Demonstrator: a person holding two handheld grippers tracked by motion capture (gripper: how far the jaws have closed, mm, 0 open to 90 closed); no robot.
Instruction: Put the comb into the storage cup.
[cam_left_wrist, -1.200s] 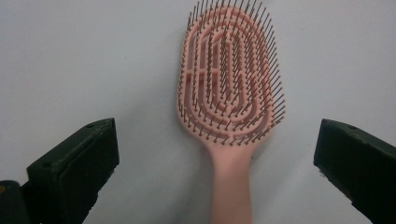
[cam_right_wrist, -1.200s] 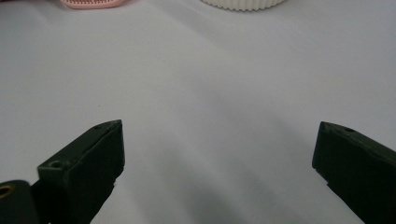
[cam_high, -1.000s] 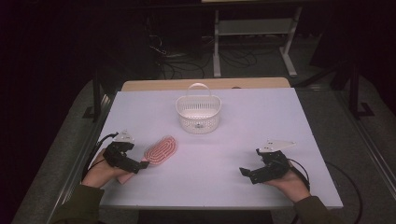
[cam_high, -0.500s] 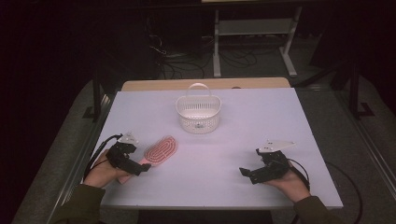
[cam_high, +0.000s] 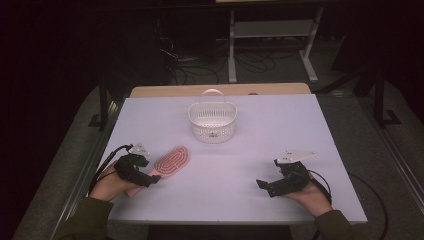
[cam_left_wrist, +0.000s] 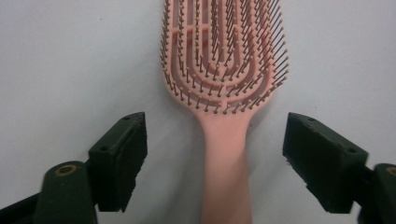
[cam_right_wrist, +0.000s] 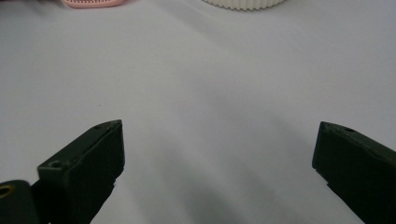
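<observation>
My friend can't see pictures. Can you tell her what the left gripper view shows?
A pink hairbrush lies bristles up on a white table, its handle pointing toward the camera. The left tool has its two black jaws on either side of the handle, closing in but not touching it.

- The hairbrush (cam_left_wrist: 224, 79) looks like pink plastic, smooth and a little matt, with thin stiff bristles that have darker tips.
- The basket (cam_high: 212, 120) looks like white plastic with a perforated wall.
- The table (cam_high: 300, 130) has a pale, matt, smooth top, and at its far edge a strip like light wood.
- The left gripper (cam_left_wrist: 215, 154) has black, matt pads (cam_left_wrist: 126, 158), slightly rough.
</observation>
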